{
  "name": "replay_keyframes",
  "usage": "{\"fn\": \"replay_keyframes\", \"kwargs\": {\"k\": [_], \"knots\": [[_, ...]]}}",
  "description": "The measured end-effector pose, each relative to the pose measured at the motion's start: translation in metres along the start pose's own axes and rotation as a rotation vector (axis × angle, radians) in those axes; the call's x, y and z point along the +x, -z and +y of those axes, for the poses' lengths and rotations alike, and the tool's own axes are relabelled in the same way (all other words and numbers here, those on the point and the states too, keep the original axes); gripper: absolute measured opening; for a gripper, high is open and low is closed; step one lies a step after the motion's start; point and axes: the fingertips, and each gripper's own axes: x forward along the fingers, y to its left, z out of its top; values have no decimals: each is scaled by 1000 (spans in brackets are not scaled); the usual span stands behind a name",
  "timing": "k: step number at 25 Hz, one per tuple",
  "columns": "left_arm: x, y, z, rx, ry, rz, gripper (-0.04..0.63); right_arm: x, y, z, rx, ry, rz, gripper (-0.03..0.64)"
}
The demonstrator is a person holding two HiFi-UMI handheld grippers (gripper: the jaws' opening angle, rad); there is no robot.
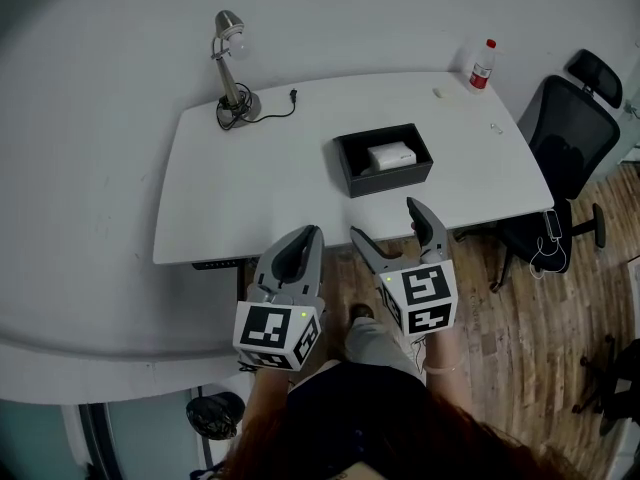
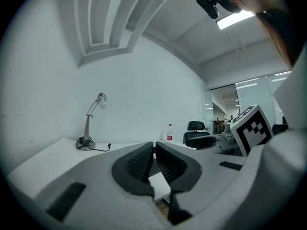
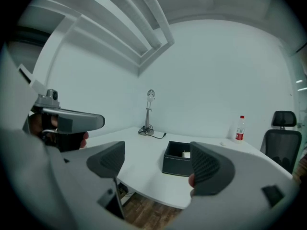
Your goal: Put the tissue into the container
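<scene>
A black open container [image 1: 384, 159] stands near the middle of the white table [image 1: 250, 198], with a white tissue pack [image 1: 391, 155] lying inside it. In the right gripper view the container [image 3: 178, 160] shows ahead with the tissue pack [image 3: 186, 154] in it. Both grippers hang in front of the table's near edge, apart from the container. My left gripper [image 1: 301, 253] is shut with nothing between its jaws. My right gripper [image 1: 392, 230] is open and empty, to the right of the left one.
A desk lamp [image 1: 232, 68] with a cable stands at the table's back left. A red-labelled bottle [image 1: 482, 65] is at the back right. A black office chair [image 1: 565, 158] sits right of the table on the wooden floor [image 1: 540, 338].
</scene>
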Motion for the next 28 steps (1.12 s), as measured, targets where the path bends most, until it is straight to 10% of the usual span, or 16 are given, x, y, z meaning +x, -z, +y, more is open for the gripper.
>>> {"fn": "replay_keyframes", "kwargs": {"k": [28], "knots": [[-116,8,-42,-14,-7,-41,38,-107,1,77,-25,2,-61,385]]}}
